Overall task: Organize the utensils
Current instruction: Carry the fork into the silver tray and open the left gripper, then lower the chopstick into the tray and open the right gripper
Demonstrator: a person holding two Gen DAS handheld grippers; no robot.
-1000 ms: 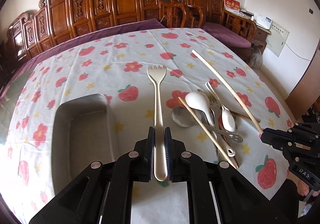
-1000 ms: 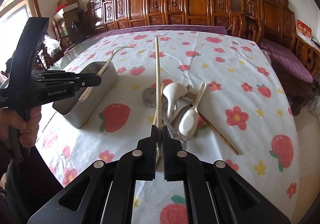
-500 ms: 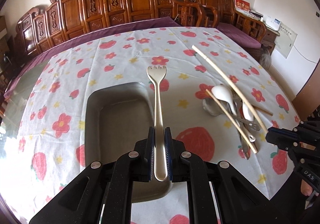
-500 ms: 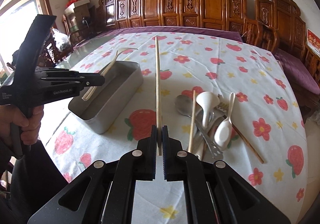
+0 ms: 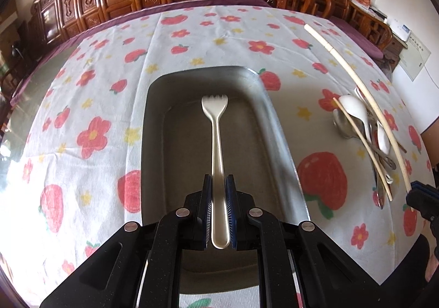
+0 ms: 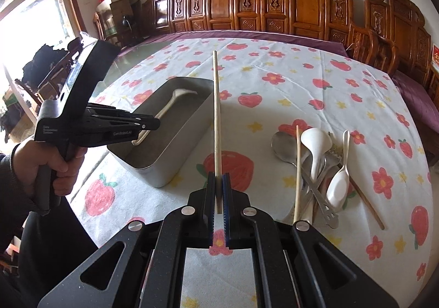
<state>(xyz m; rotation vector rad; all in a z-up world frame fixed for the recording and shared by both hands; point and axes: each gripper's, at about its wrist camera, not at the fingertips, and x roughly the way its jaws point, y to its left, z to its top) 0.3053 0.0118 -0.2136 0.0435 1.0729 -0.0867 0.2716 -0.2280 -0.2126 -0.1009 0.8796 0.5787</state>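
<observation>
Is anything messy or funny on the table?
Yes. The leftover utensils lie in a crisscrossed heap on the tablecloth beside the metal tray, spoons and chopsticks across each other. The fork in the left claw hangs over the tray; the right claw pinches one chopstick.

Both grippers were matte black plastic. The left gripper (image 6: 142,124) carried white lettering on its side (partly legible, "GenRobot.AI") and a pistol-style handle. The right gripper (image 6: 218,192) showed blue ribbed pads and round silver screws. The person's sleeve (image 6: 8,170) was dark.
</observation>
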